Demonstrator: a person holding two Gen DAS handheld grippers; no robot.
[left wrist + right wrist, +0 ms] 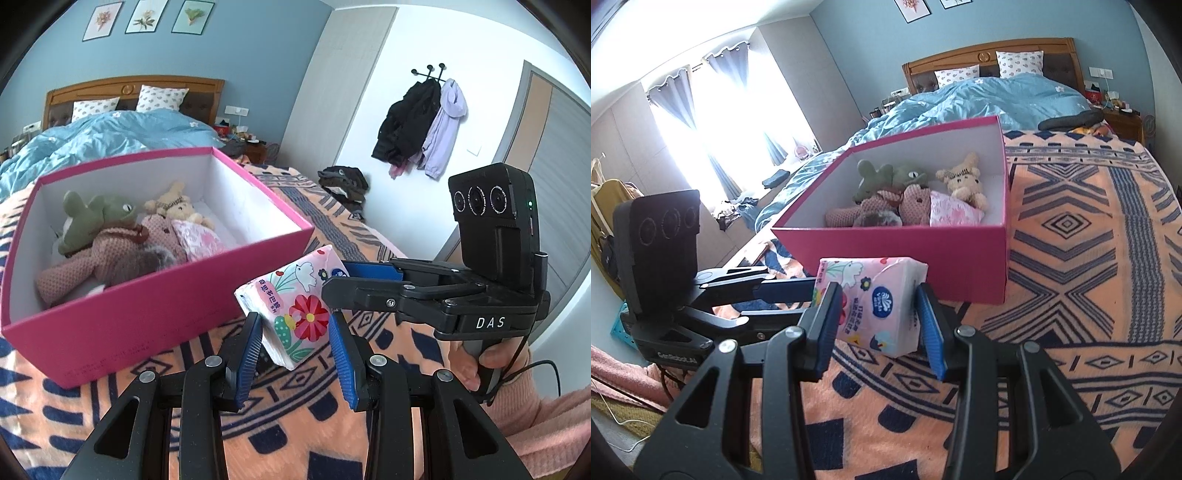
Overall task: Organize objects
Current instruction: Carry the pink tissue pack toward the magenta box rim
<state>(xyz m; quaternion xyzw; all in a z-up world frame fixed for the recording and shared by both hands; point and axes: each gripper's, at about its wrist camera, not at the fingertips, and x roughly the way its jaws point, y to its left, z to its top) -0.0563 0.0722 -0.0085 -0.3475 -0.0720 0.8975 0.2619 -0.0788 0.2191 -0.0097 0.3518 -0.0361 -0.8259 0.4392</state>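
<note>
A pink flowered tissue pack (295, 295) hangs above the patterned blanket, just in front of the pink box (147, 314). My left gripper (293, 325) is shut on its near end, blue pads pressed on both sides. My right gripper (338, 282) reaches in from the right and clamps the far end. In the right wrist view the tissue pack (882, 295) sits between the right gripper (878, 295) pads, with the left gripper (809, 301) entering from the left. The pink box (905, 258) is open and holds a green frog plush (99, 214), a pink knit bear (110, 254) and a beige bunny (964, 177).
The box rests on an orange and navy blanket (1071, 258) over the bed. A blue duvet (92, 136) and pillows lie behind it by the wooden headboard. Coats (417, 125) hang on the wall at right. A hand in a pink sleeve (546, 417) holds the right gripper.
</note>
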